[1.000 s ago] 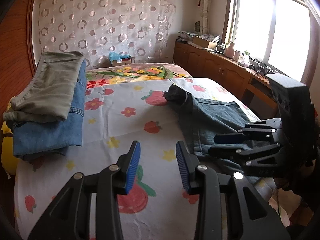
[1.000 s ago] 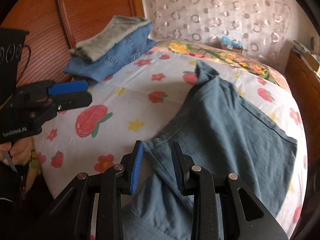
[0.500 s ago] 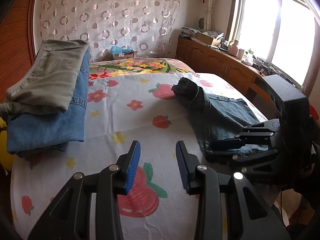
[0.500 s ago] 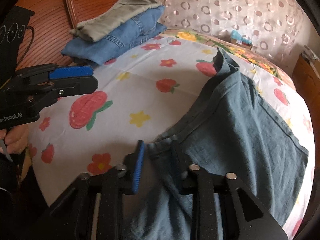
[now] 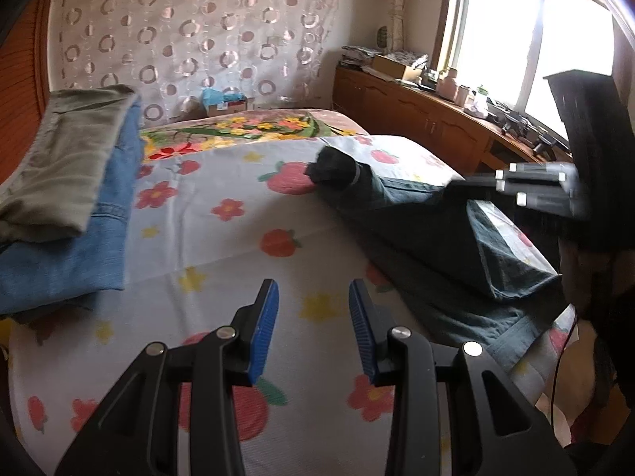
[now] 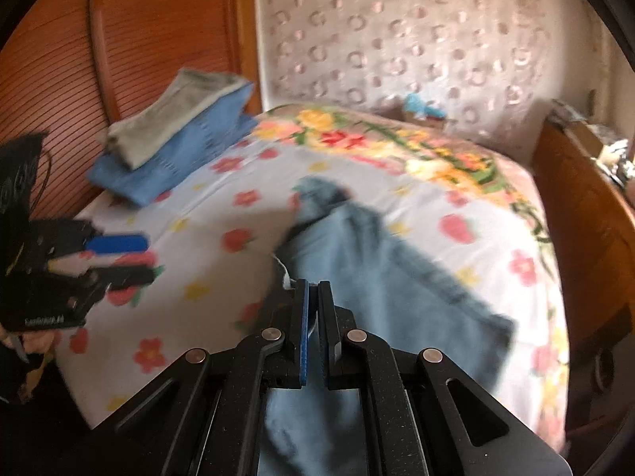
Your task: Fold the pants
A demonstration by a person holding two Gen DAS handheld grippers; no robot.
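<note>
Bedroom, daylight from the window on the right side.

The dark blue-grey denim pants (image 6: 381, 277) lie along the right half of the bed, over the white bedsheet printed with strawberries and flowers (image 5: 222, 246). One end is bunched dark near the middle of the bed (image 5: 333, 166); the other end hangs over the near edge.

The right gripper (image 6: 313, 297), black with blue pads, has its fingers together, clamped on an edge of the pants fabric. In the left wrist view the same gripper (image 5: 460, 184) shows at the right, holding that edge raised off the sheet, so the cloth forms a lifted fold with the sheet visible beneath it. The picture from the right wrist is blurred.

The left gripper (image 5: 313, 325) hangs above bare sheet near the foot of the bed, its blue-padded fingers apart with nothing between them. It is left of the pants and not touching them. In the right wrist view it (image 6: 147, 254) sits at the far left, with a bit of the person's hand (image 6: 24, 343) under it.

At the far left of the bed, against the reddish wooden headboard (image 6: 158, 39), sits a folded stack: olive-green pants (image 5: 63, 158) on top of light blue jeans (image 5: 79, 254).

Behind the bed, a sheer curtain with ring pattern (image 5: 190, 31). A long wooden cabinet (image 5: 428, 123) runs under the window, cluttered on top.
</note>
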